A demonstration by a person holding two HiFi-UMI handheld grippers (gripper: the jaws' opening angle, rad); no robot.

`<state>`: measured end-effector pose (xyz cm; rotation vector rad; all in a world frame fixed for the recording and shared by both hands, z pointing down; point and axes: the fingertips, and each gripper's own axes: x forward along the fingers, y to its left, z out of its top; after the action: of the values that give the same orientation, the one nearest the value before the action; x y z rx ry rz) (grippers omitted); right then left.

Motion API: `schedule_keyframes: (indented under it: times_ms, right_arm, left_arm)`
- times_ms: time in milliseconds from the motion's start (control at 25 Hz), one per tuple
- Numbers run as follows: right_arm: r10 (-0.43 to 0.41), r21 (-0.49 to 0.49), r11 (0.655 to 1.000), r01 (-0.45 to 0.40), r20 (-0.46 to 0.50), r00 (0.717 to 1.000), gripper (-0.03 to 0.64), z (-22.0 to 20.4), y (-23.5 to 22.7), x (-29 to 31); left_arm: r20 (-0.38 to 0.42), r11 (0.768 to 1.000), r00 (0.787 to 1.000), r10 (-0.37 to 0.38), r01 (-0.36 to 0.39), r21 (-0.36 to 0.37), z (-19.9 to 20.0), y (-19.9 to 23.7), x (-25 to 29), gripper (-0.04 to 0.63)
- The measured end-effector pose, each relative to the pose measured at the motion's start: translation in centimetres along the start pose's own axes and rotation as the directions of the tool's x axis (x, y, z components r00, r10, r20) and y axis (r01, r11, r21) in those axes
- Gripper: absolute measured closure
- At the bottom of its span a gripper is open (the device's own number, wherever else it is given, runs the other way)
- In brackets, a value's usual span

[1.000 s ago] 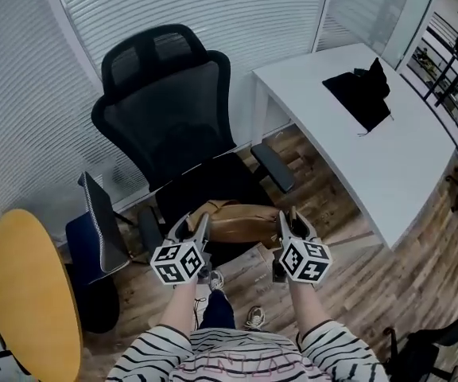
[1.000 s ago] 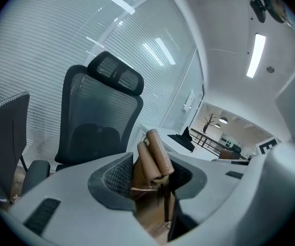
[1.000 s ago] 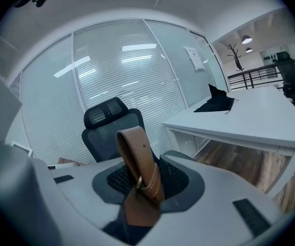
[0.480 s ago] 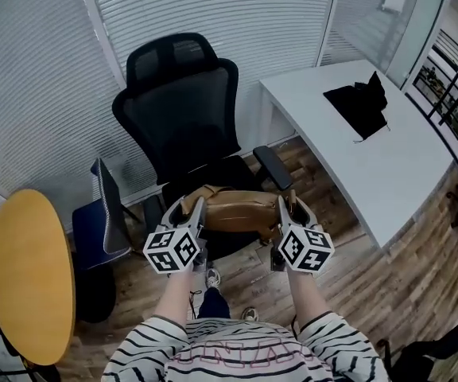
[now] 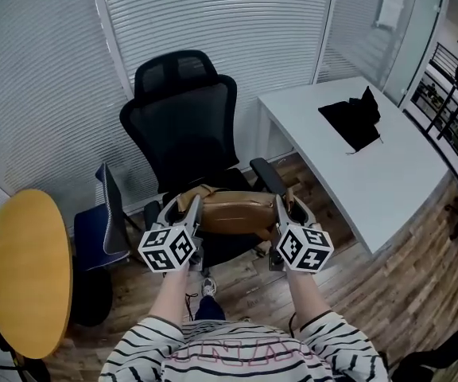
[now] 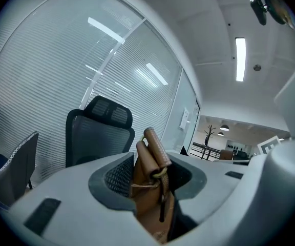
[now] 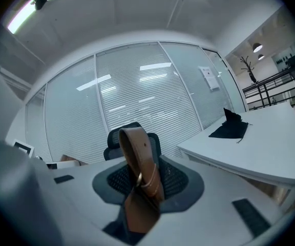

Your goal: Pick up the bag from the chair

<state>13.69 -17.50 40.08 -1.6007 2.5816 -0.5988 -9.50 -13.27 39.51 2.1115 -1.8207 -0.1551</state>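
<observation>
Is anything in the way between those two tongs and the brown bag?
Nothing visible stands between them. The left tongs and the right tongs each clamp one strap end of the brown bag, holding it in front of the black chair.

1. A tan bag (image 5: 233,213) hung level between the two grippers, over the seat of a black mesh chair (image 5: 185,118).
2. The left gripper (image 5: 183,207) held the bag's left end and the right gripper (image 5: 290,208) its right end, jaws pointing away from the person.
3. A white counter (image 5: 388,189) stood right of the chair, with a black cloth (image 5: 352,122) lying on it.
4. A yellow round table (image 5: 26,269) and a small blue chair (image 5: 102,233) stood at the left.
</observation>
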Motion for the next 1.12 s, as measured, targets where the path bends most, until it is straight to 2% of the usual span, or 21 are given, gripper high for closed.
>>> schedule_keyframes:
  times_ms: [560,1120]
  right_arm:
    - [0.049,-0.038,0.998,-0.046,0.063,0.997,0.486,3.3,1.9,-3.2]
    - [0.075,-0.055,0.996,-0.07,0.087,0.993,0.491,3.6,3.4,-5.2]
  left_arm:
    - [0.085,1.0,0.996,0.014,-0.017,0.027,3.3,-2.5,-3.7,0.419]
    - [0.124,0.999,0.992,0.028,-0.033,0.037,4.3,-3.1,-6.7,0.422]
